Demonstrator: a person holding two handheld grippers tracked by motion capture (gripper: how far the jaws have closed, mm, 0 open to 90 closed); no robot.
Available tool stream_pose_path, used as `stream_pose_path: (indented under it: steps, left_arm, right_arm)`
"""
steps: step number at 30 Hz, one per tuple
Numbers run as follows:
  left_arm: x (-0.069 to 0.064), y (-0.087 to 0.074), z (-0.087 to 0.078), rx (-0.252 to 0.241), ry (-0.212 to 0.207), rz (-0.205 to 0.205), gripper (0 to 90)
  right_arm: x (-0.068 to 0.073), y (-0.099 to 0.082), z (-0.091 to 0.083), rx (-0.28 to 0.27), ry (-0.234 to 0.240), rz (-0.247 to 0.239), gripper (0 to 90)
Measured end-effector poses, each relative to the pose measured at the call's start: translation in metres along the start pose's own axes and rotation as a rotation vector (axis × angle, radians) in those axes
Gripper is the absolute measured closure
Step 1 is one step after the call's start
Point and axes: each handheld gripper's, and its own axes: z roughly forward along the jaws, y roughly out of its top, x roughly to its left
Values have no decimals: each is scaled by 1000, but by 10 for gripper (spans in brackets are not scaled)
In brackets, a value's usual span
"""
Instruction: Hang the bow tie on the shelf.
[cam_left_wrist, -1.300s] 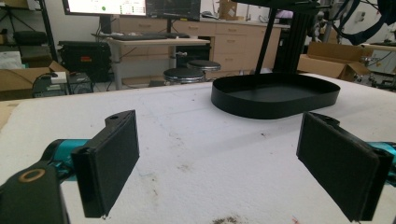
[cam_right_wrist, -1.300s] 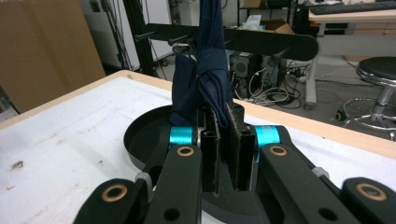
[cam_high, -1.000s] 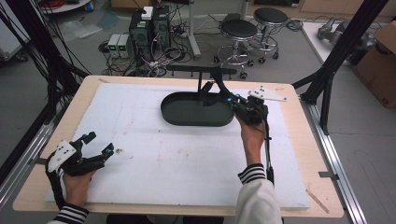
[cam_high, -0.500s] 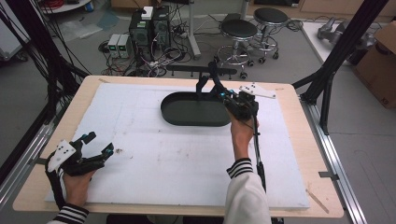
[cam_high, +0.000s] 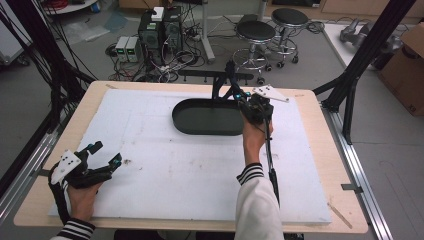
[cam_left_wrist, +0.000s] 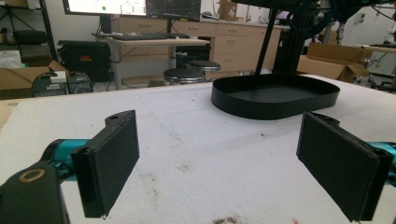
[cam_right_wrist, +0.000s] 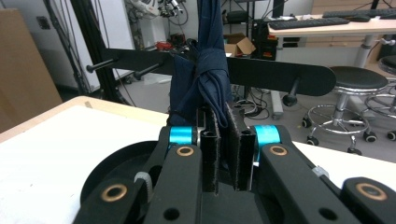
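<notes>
Jaws on my right gripper (cam_right_wrist: 223, 140) are pinched nearly shut on a knotted dark blue cloth (cam_right_wrist: 203, 70), held up at the top centre of the high view, above the far rim of the black oval tray (cam_high: 207, 117). My left gripper (cam_left_wrist: 229, 158) rests wide open and empty at lower left, on the white board (cam_high: 175, 170).

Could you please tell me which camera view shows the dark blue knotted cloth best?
The right gripper view: the dark blue knotted cloth hangs close up, its knot clear, pinched between the right tongs. In the high view it is a small dark strip beyond the black oval tray. The left gripper view gives no clear sight of it.
</notes>
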Motion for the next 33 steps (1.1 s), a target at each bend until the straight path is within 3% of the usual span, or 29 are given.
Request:
stream_pose_path:
  steps: [3,10,23,33]
  left_arm:
    - [0,0,0,-1,1,0,135]
    - [0,0,0,-1,-1,0,135]
    - [0,0,0,2,-1,6,135]
    - [-1,0,0,0,-1,9,134]
  right_arm:
    - [2,-1,5,-3,-19,-23,849]
    - [4,-5,17,7,-84,-18,849]
    - [0,-13,31,32,-127,-38,854]
    - [-2,-18,36,105,-135,-56,822]
